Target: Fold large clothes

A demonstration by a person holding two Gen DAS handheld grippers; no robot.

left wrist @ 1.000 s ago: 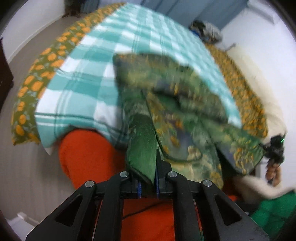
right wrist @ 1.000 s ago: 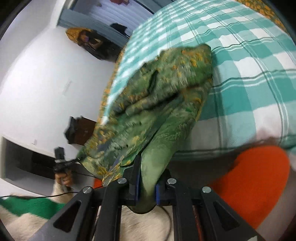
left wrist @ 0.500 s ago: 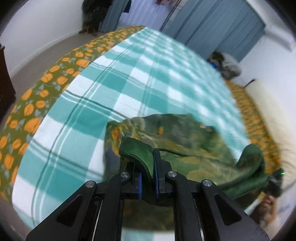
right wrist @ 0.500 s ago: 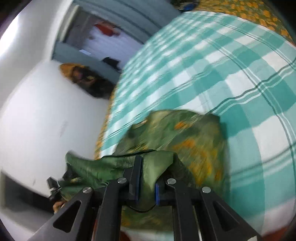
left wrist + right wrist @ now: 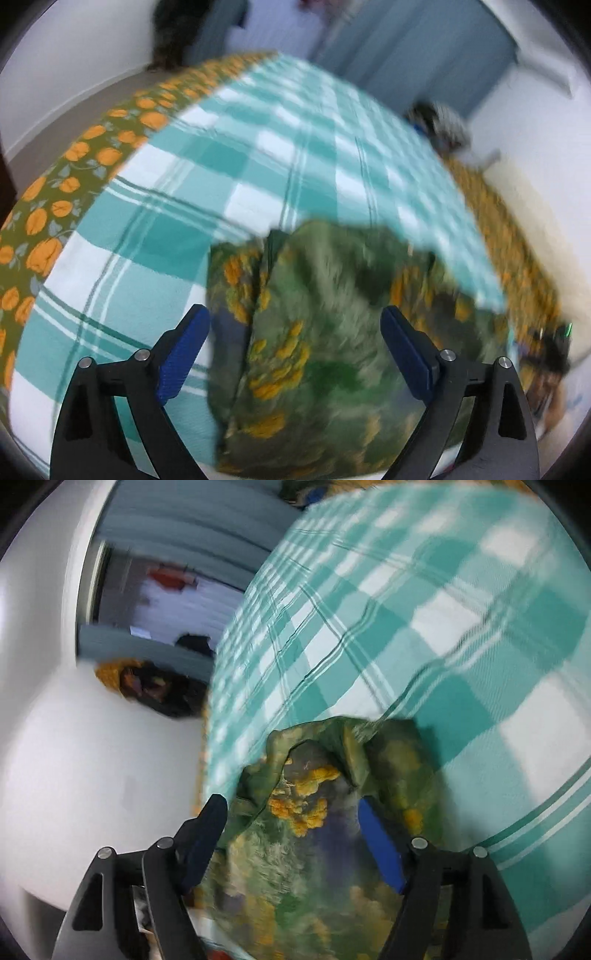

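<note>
A green garment [image 5: 325, 332] with orange flower print lies folded on the teal and white checked bedspread [image 5: 229, 155], near its front edge. My left gripper [image 5: 295, 328] hovers over the garment's left part, its jaws opening wide, blue pads clear of the cloth. In the right wrist view the same garment [image 5: 314, 830] lies bunched under my right gripper [image 5: 291, 823], whose jaws are also opening; the cloth sits between the fingers but they do not pinch it. Both views are blurred.
An olive sheet with orange fruit print [image 5: 74, 177] borders the checked spread on the left and right. White walls, blue curtains [image 5: 424, 55] and a dark heap of things [image 5: 162, 690] stand beyond the bed. A person's hand with the other gripper [image 5: 550, 350] shows at the right.
Both grippers carried the garment's edge forward over the bed, laid it onto the rest of the garment, then went from shut on the cloth to open, letting it go.
</note>
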